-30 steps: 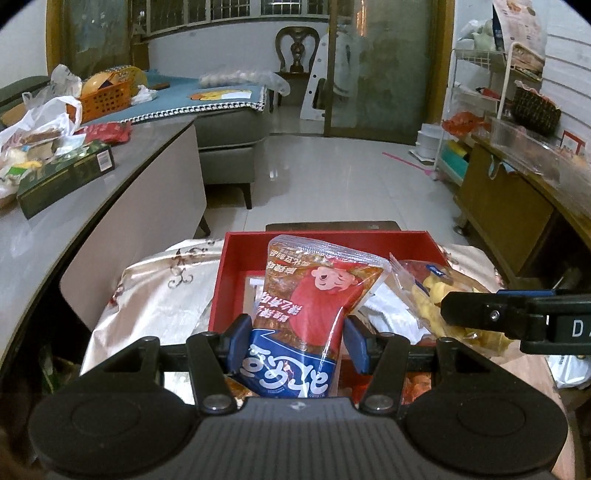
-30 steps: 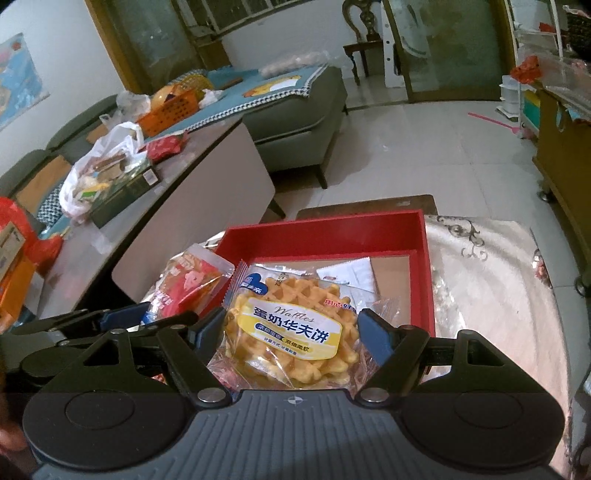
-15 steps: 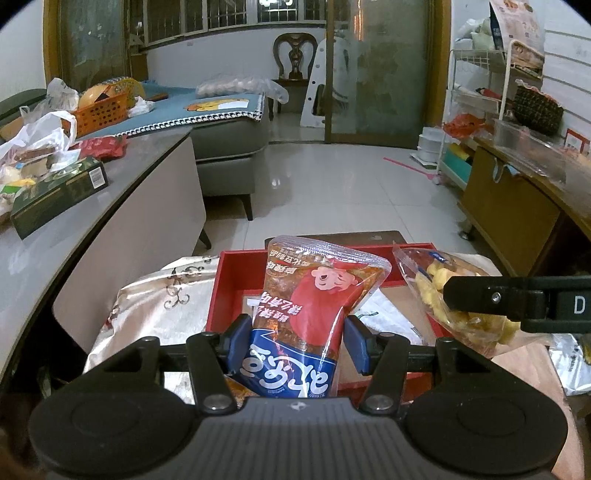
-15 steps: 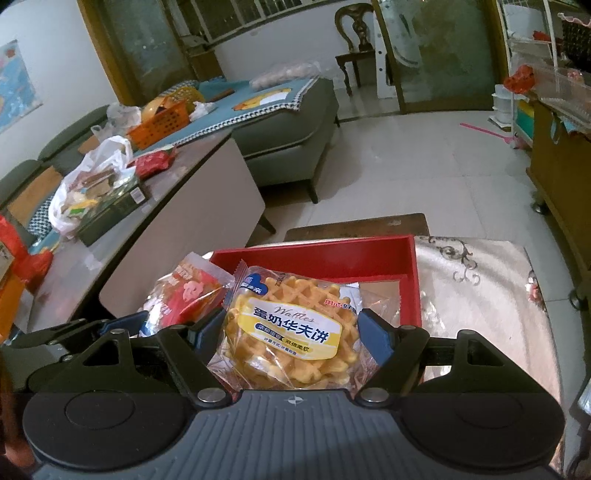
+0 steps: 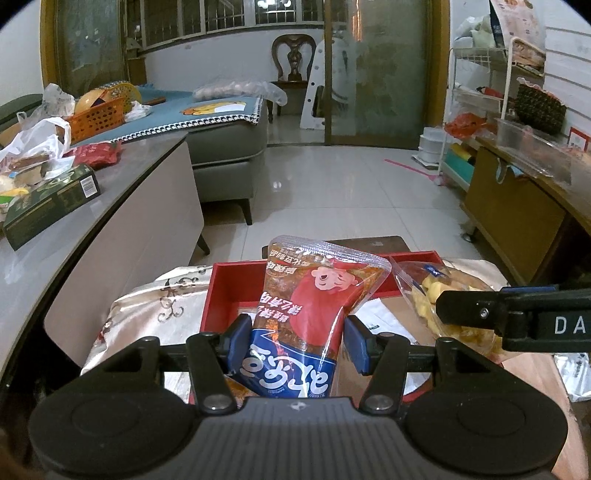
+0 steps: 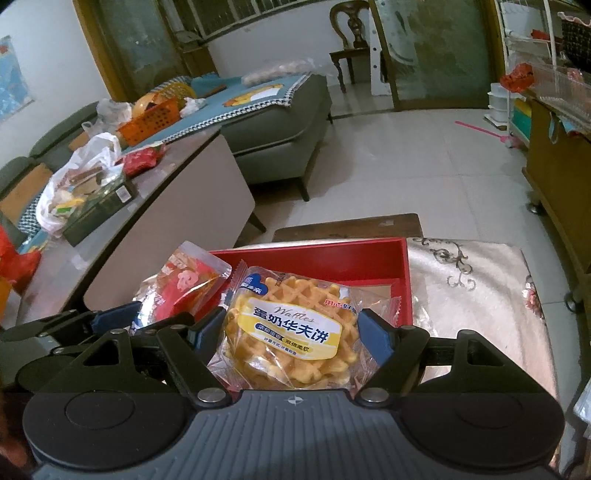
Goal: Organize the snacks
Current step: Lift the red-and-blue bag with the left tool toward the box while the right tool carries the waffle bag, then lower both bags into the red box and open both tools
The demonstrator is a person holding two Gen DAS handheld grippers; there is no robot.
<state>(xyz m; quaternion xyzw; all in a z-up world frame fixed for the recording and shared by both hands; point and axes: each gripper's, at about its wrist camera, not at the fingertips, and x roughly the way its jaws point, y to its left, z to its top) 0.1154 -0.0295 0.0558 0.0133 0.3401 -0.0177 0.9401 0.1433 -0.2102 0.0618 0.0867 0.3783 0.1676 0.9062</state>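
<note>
We have pulled both snacks back, so the red tray (image 5: 236, 284) looks farther off. Our left gripper (image 5: 295, 341) squeezes the red snack bag (image 5: 314, 310) tight. Our right gripper (image 6: 291, 334) holds the waffle pack (image 6: 295, 332) wider, both lifted above the tray for sorting.

Pale glossy floor tiles (image 5: 332, 192) fill the middle of the room and reflect the ceiling light. At twelve o'clock a carved wooden chair (image 5: 293, 55) stands against the white wall beneath barred windows (image 5: 221, 16). A grey sofa (image 5: 225, 147) sits at ten o'clock, a white wire rack (image 5: 480, 96) at two o'clock.
</note>
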